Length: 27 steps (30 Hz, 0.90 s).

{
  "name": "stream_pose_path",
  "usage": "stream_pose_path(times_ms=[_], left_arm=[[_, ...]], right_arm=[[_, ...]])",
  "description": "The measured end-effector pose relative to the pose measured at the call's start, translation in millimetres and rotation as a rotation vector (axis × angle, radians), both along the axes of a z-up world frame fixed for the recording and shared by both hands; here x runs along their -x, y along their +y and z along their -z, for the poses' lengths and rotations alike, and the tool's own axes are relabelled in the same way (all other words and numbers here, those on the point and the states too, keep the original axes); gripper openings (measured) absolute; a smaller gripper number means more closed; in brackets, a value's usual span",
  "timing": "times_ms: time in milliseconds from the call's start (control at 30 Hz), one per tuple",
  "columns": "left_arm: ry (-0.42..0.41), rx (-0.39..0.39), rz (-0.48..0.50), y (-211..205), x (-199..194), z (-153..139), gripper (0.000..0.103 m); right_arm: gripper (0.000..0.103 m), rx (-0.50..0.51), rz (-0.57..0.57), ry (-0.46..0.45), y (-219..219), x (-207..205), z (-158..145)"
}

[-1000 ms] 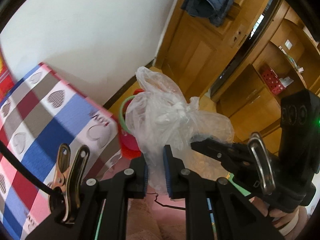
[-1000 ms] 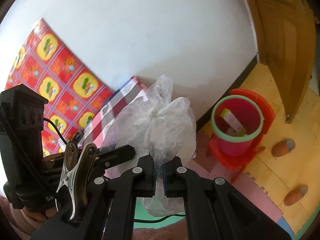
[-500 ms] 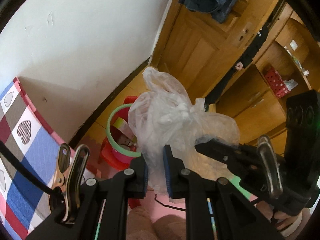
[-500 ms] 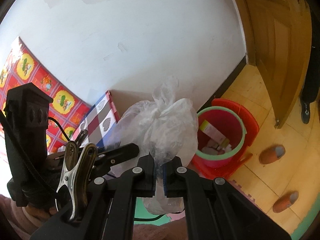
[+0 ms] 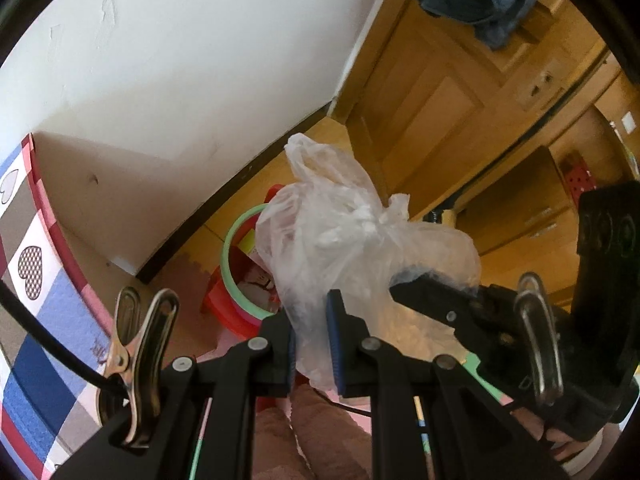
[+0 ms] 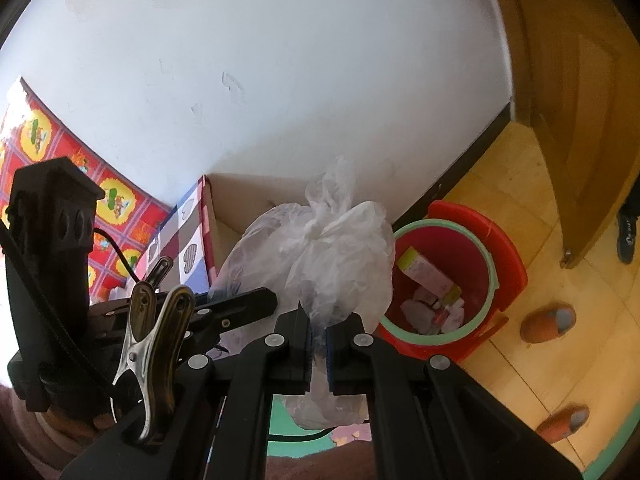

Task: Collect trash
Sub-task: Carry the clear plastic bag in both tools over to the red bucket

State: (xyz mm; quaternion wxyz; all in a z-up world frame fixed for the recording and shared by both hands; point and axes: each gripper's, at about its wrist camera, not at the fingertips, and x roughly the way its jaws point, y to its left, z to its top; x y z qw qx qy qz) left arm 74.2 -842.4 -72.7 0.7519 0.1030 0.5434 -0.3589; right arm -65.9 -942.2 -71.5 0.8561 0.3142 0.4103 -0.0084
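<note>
Both the left gripper [image 5: 313, 340] and right gripper [image 6: 318, 342] pinch the knotted clear plastic bag [image 6: 320, 252] beside the red bin [image 6: 440, 280]; thin film could slip or tear.

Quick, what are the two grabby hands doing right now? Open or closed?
Left gripper: closed on the clear plastic bag.
Right gripper: closed on the same plastic bag, pinched tight between its fingers.

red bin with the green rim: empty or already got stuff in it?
Not empty. The right wrist view shows the red bin holding a yellow-green and pink box and crumpled wrappers at the bottom.
</note>
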Motion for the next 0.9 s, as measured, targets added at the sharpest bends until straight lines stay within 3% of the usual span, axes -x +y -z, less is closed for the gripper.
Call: stream_pose_path(times_ms=[300,900], left_arm=[[0.031,-0.063,-0.062,-29.3,-11.4,47.4,0.014],[0.165,-0.111,-0.201,-65.3,-52.4,178.3,0.014]], right_arm=[[0.006,-0.034,-0.066,0.059,-31.0,-24.4,38.5],[0.006,-0.067,-0.175,0.224,-72.9,-84.5,168.4]])
